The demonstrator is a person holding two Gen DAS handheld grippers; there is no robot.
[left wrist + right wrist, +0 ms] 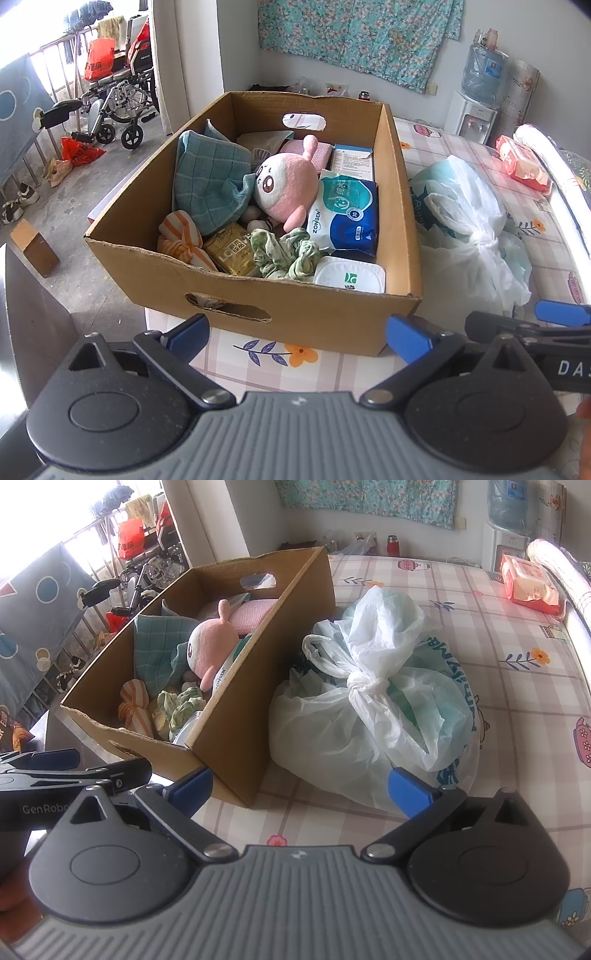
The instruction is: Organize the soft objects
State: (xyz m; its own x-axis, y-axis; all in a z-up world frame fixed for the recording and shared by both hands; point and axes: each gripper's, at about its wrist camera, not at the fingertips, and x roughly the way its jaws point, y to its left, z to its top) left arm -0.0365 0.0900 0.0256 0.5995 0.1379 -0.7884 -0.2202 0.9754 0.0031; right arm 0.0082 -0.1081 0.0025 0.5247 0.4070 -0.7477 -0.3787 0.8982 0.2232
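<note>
Both my grippers hang empty with jaws spread wide: my left gripper faces the open brown cardboard box, my right gripper the knotted translucent white plastic bag at its one o'clock. The soft things lie crowded in the box: a pink-and-white plush toy at centre, a teal checked cloth at its nine o'clock. Risk: my pads could snag the cloth alongside the toy. Only my left view shows the blue-and-white tissue pack fully; only my right shows the bag's knot.
</note>
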